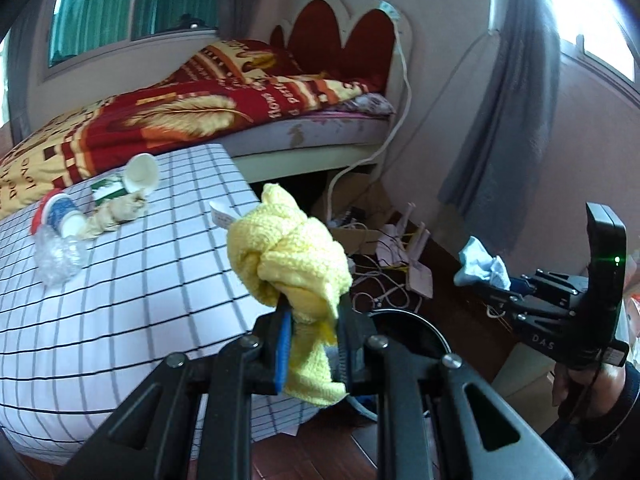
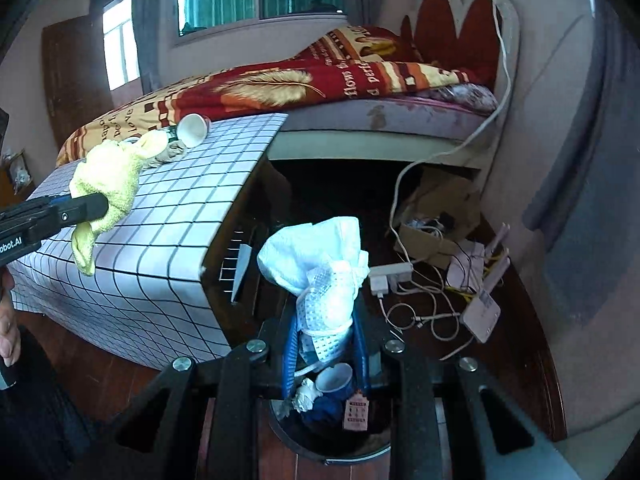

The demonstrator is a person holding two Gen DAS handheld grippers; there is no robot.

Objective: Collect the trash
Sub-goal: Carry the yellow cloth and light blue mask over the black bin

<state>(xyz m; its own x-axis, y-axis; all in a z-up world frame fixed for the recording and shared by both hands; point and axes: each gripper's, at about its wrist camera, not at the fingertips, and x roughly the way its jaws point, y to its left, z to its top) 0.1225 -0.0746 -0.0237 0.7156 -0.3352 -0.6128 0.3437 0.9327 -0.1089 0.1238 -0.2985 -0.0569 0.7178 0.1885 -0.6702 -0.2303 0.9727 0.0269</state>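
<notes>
Looking along the left claw [image 1: 310,336], its jaws were pinching a knotted yellow cloth [image 1: 292,256] above the checked bench [image 1: 120,300], where paper cups [image 1: 141,172], a crumpled brown wrapper [image 1: 112,216] and clear plastic [image 1: 58,256] lay uncollected. From the right wrist, the right claw [image 2: 326,344] was clamped on a wad of white tissue [image 2: 320,264] directly over the black bin [image 2: 328,432], already holding a blue cup [image 2: 334,380]. Releasing off-centre could probably drop it on the floor among the cables [image 2: 424,312].

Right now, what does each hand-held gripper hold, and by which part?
Left hand-held gripper: yellow cloth, pinched near its lower end. Right hand-held gripper: white tissue wad, by its bottom.
</notes>
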